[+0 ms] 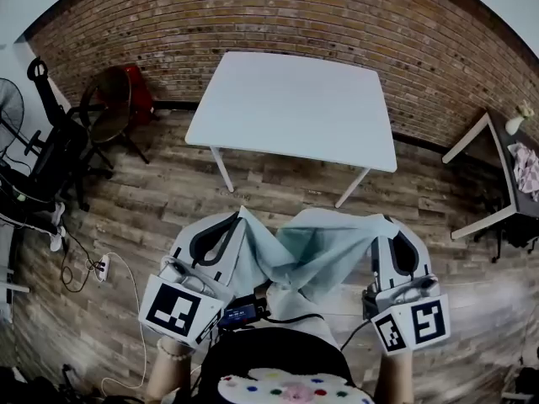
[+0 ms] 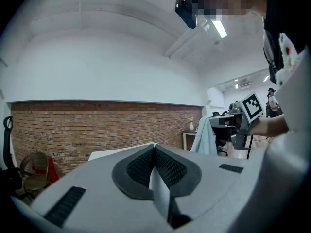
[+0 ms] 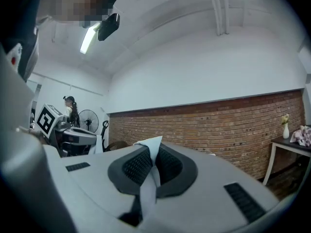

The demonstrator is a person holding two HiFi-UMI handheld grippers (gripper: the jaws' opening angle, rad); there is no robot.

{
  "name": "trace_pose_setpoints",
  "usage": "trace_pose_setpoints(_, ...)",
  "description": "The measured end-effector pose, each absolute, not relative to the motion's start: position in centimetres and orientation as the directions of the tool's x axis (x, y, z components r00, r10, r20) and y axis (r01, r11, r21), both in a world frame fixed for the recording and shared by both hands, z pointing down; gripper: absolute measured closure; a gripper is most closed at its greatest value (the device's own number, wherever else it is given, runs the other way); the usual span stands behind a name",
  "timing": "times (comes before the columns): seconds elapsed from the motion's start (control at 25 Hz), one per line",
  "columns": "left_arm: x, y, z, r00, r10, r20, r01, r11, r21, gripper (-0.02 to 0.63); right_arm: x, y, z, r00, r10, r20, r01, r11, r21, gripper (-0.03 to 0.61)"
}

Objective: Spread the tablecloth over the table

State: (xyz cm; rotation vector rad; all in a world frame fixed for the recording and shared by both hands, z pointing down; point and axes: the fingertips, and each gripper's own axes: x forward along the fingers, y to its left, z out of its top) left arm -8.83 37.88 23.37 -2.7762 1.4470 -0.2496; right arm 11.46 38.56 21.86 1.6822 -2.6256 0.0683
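The tablecloth (image 1: 316, 247), pale blue-green, hangs in a slack swag in front of the person, on the near side of the white counter (image 1: 295, 99) and not touching it. Each end is pinched. The left claw (image 1: 239, 214) is clamped shut on one edge and the right claw (image 1: 387, 223) on the other, each with a strip of fabric squeezed between its pads. Holding it at two points well apart looks meant to keep the leading edge wide, so it can be thrown across the bare top, which has nothing on it yet. At the far right a small vase (image 1: 514, 124) with a sprig in it stands on a side table (image 1: 468, 136), near a crumpled pinkish cloth (image 1: 527, 168).
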Motion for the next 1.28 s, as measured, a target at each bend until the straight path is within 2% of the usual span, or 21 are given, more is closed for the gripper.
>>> trace_pose_setpoints(0.56, -6.3, 21.8, 24.5, 0.509, -0.84, 0.186, -0.85, -0.525, -0.043, 0.598, 14.3, 21.2, 24.1, -0.475, -0.872, 0.123, -0.88, 0.474, -0.035, 0.546)
trace_pose_setpoints(0.84, -6.3, 19.0, 24.9, 0.489, -0.848, 0.206, -0.862, -0.506, -0.034, 0.6, 13.9, 18.9, 25.0, -0.487, -0.859, 0.156, -0.871, 0.491, -0.018, 0.546)
trace_pose_setpoints(1.28, -6.8, 15.0, 23.7, 0.533, -0.826, 0.184, -0.833, -0.55, -0.06, 0.598, 14.3, 16.2, 24.3, -0.408, -0.902, 0.14, -0.912, 0.411, -0.006, 0.546)
